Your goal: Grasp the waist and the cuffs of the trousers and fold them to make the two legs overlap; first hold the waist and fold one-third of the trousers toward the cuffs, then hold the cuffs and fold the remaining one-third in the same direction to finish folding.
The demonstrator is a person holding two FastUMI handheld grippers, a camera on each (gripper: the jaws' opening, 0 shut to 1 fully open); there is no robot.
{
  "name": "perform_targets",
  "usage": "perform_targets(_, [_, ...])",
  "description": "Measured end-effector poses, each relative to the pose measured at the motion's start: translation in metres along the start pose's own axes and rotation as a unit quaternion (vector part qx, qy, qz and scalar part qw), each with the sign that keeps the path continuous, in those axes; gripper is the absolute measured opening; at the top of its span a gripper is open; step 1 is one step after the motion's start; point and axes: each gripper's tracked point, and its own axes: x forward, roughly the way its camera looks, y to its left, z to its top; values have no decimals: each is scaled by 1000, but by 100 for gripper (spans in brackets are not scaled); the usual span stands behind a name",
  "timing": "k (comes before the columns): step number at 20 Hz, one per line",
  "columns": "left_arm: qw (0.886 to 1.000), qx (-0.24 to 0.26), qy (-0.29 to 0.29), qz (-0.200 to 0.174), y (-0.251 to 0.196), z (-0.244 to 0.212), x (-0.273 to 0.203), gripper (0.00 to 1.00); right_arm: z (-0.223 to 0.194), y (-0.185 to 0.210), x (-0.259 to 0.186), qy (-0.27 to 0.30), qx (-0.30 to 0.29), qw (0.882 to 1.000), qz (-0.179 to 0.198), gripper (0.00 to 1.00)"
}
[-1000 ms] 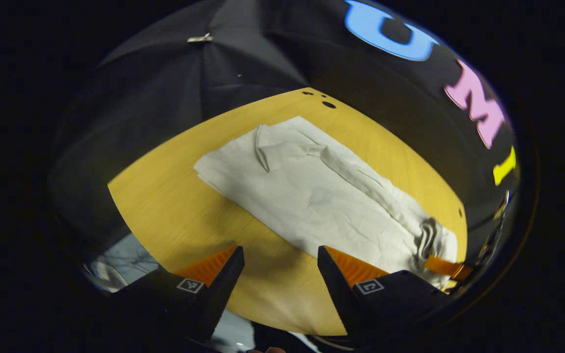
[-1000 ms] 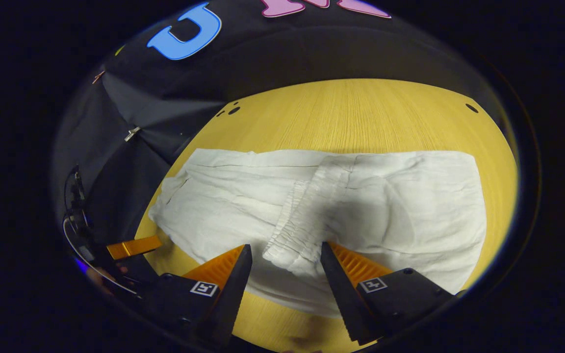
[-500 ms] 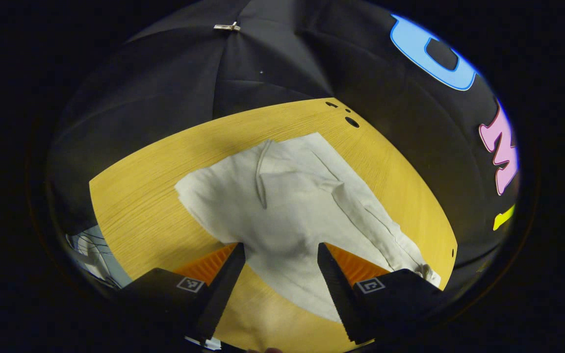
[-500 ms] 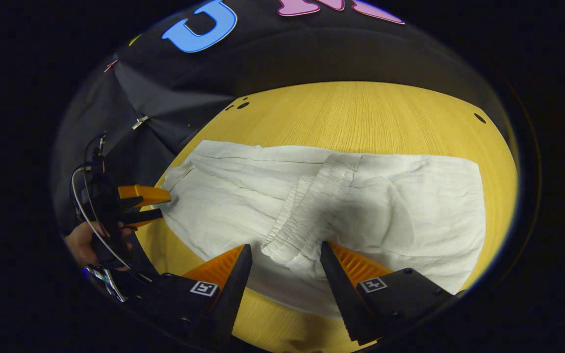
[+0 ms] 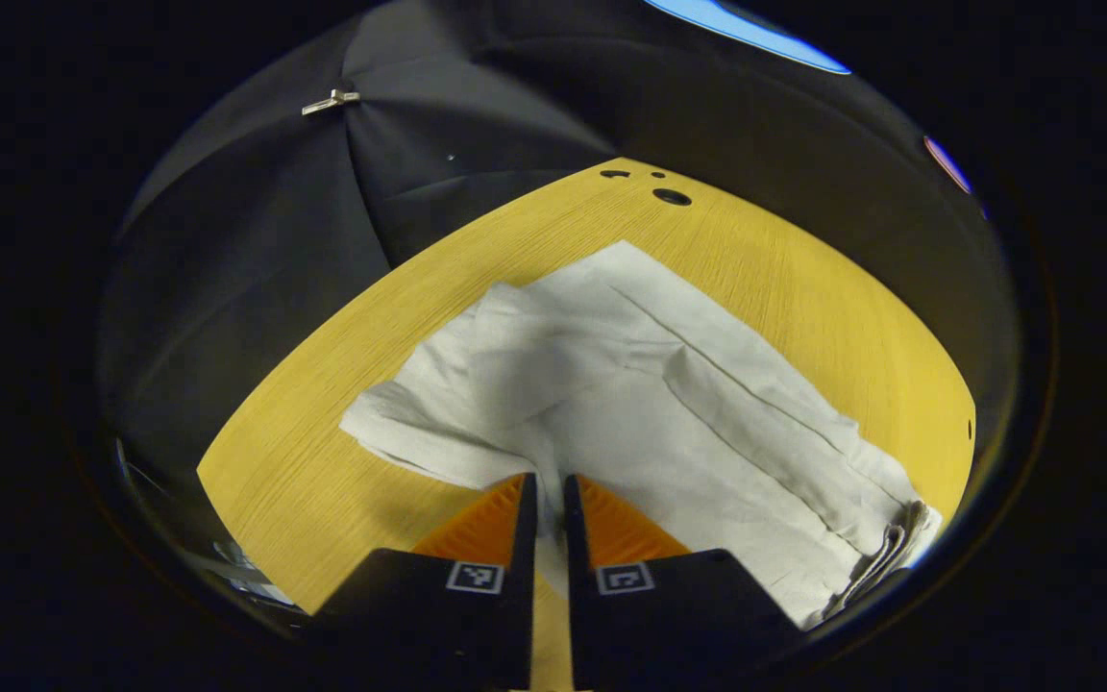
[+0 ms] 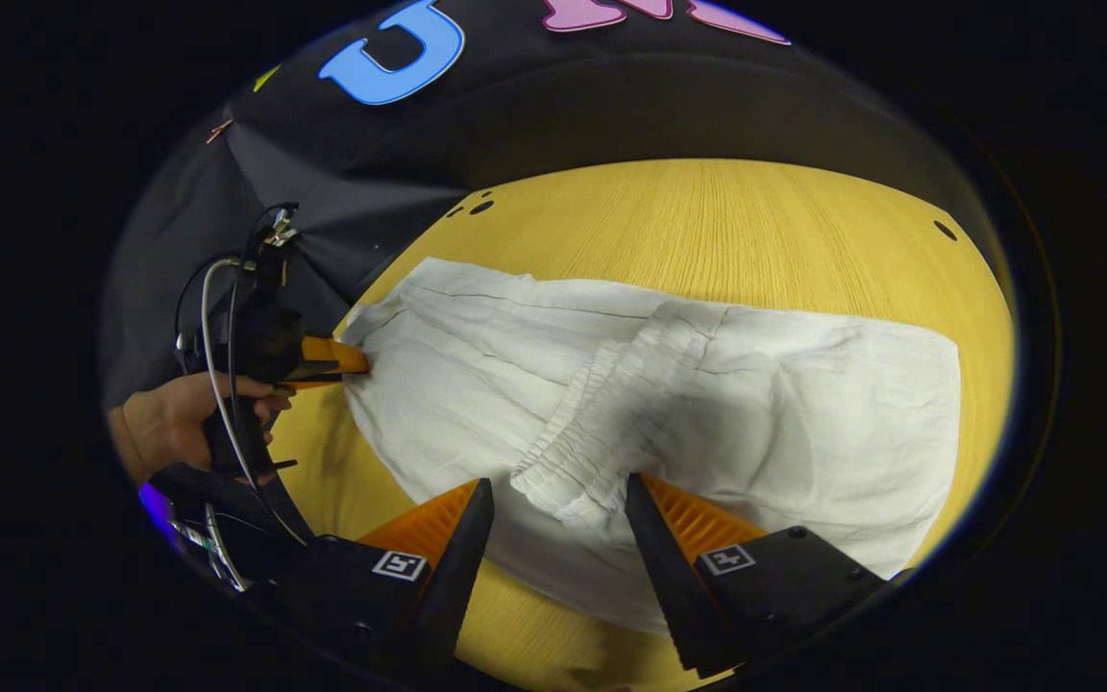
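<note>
Half a second earlier my left gripper (image 5: 545,500) stood wide over the trousers (image 5: 630,404); at this moment its fingers had closed narrow on the cloth at the cuff end, and the fabric there had bunched up. White and already doubled leg over leg, the trousers lay flat across the yellow wooden table (image 6: 707,211), the elastic waist (image 6: 602,423) folded in over the middle. My right gripper (image 6: 553,500) hung with its fingers wide apart on either side of the waistband's near end, gripping nothing. By my reading the waist fold was made and the cuff fold was starting: next I needed to lift the cuffs and carry them over. How much cloth sat between my left fingers I could not tell.
</note>
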Motion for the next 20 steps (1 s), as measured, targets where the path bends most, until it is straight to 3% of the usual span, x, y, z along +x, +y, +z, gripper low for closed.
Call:
perform_targets(1, [1000, -8, -3, -4, 0, -2, 0, 18, 1, -1, -1, -1, 4, 1000, 1, 84])
perform_targets(5, [996, -75, -6, -55, 1, -7, -9, 10, 5, -3, -2, -3, 22, 1000, 1, 85])
perform_targets(9, [986, -131, -15, -102, 8, -14, -17, 8, 20, -3, -18, -21, 58, 998, 11, 85])
perform_targets(11, [982, -148, -18, -116, 12, -16, -19, 8, 32, -14, -38, -46, 88, 995, 15, 93])
perform_targets(14, [980, -149, -32, -127, 13, -10, -24, 8, 47, -43, -71, -78, 114, 990, -11, 93])
perform_targets(17, [984, -111, -41, -131, 8, -5, -33, 8, 38, -82, -105, -98, 126, 986, -49, 93])
perform_targets(20, [978, -80, -89, -169, -10, 19, -52, 8, 26, -105, -137, -112, 155, 979, -78, 93])
